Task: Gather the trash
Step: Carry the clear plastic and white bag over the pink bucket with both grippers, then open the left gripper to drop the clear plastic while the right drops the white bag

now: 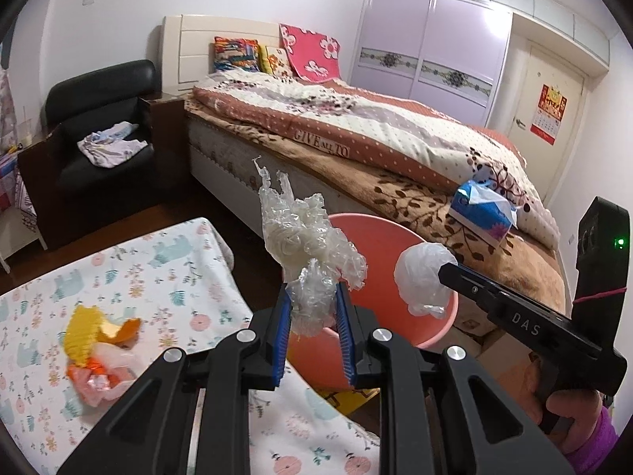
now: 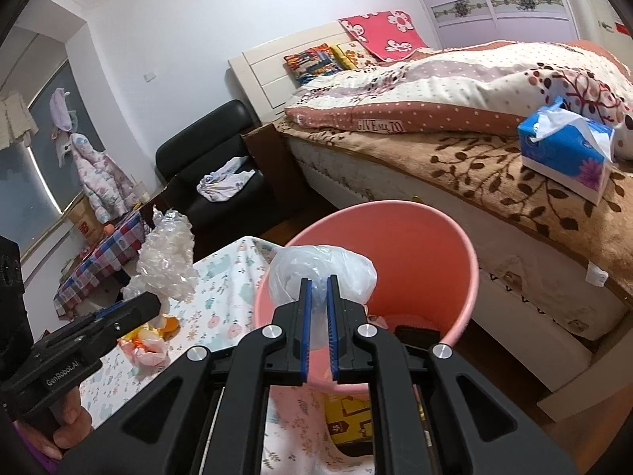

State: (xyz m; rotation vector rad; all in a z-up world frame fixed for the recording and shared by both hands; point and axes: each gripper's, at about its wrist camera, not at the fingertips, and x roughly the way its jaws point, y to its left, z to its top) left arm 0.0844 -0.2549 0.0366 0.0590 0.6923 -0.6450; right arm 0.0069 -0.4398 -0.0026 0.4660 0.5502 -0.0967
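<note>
Two pieces of trash were in hand and neither had yet been dropped.

Item 1: crumpled clear plastic wrap (image 1: 308, 245), a stiff, glossy, crinkled wad, pinched at its lower end by the left gripper (image 1: 312, 316); its blue-padded fingers (image 1: 277, 336) were partly closed on the wad, most of which stood up above the tips. Position: over the near rim of the pink bin (image 1: 395, 237), on the table side.

Item 2: white plastic bag (image 2: 320, 273), thin, translucent and balled, clamped by the right gripper (image 2: 318, 301), whose fingers (image 2: 302, 316) were drawn nearly together on it. Position: directly above the bin's open mouth.

Item 3: pink bin, round and open-topped, standing between the table (image 1: 158, 277) and the bed (image 1: 395, 166). A few pale scraps and a dark object showed at its bottom in the right wrist view, so some collecting appeared done.

Item 4: loose heap of wrappers (image 1: 99, 352), yellow, orange and pale pink, lying on the table's floral cloth, well to the table side of the bin. Judged outstanding.

Status: mid-task. Both held pieces awaited release into the bin, the bag better placed than the wrap; the table heap remained to be picked up afterwards.
</note>
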